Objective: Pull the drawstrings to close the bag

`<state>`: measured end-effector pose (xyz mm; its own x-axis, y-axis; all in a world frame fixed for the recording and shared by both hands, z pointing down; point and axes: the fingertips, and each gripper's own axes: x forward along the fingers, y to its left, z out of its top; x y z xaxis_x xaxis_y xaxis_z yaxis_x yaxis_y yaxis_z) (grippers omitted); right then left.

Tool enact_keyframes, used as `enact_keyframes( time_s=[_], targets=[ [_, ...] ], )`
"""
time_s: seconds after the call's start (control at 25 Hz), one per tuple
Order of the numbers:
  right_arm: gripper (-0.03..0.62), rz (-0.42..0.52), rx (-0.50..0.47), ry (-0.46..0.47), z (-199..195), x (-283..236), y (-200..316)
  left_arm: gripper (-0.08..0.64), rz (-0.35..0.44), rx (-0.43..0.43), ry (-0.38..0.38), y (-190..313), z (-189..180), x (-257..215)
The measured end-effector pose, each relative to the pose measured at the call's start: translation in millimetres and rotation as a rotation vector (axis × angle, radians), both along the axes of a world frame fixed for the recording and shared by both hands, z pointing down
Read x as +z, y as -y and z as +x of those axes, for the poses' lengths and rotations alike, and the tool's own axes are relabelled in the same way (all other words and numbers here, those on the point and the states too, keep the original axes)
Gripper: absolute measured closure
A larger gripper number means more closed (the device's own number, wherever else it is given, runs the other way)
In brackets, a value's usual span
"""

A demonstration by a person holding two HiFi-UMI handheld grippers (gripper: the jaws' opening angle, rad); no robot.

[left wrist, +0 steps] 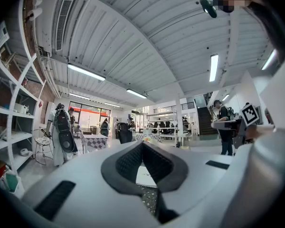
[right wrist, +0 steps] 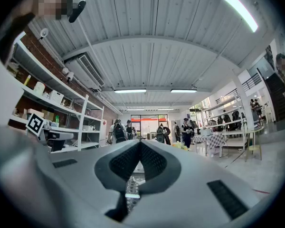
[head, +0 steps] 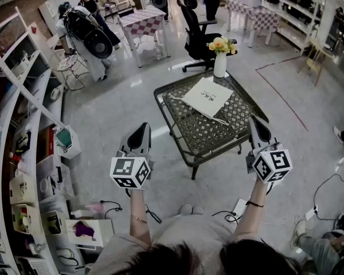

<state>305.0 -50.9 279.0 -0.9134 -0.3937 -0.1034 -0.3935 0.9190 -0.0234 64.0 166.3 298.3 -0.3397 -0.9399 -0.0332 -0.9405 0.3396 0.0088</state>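
Bag [head: 208, 96] lies flat on counter [head: 183, 132], ahead of and between both grippers, well apart from each. Cord [head: 218, 118] trails off its near edge toward right gripper [head: 257, 121], the nearer one. Left gripper [head: 141, 126] sits farther off. Both sets of fingers [right wrist: 154, 163] closed, empty.

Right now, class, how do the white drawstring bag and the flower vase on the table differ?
The drawstring bag lies flat; the vase stands upright. The bag sits mid-table; the vase stands at its far edge. The bag is broad; the vase narrow. Both are white and rest on the lattice table.
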Motion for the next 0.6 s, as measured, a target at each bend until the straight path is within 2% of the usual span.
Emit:
enact_keyframes(
  time_s=[0.6],
  targets=[
    [0.571, 0.003, -0.018, -0.009, 5.2, -0.8, 10.2, 0.535, -0.004, -0.016, -0.006, 4.5, 9.3, -2.7]
  ],
)
